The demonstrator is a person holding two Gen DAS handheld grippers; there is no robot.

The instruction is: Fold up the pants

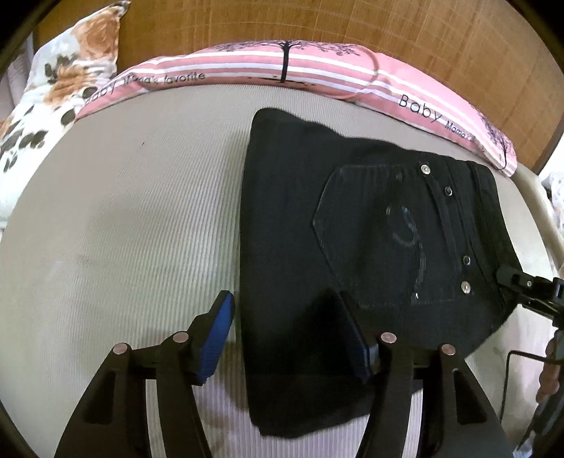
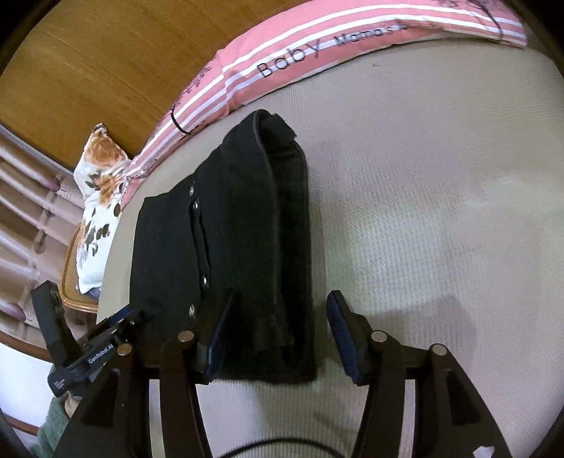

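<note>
The black pants [image 1: 352,246] lie folded into a compact stack on the beige ribbed mattress [image 1: 123,229], back pocket and rivets up. My left gripper [image 1: 285,317] is open, its jaws straddling the stack's near left edge. The pants also show in the right wrist view [image 2: 229,246], where the folded layers show along their right side. My right gripper [image 2: 278,313] is open, straddling that layered edge. The right gripper shows at the right edge of the left wrist view [image 1: 507,278]; the left gripper shows at the lower left of the right wrist view [image 2: 91,345].
A pink striped "Baby" pillow [image 1: 282,70] lies along the far edge against a wooden headboard [image 1: 387,24]. A floral pillow [image 1: 63,88] sits at the far left. The mattress [image 2: 440,211] extends beside the pants.
</note>
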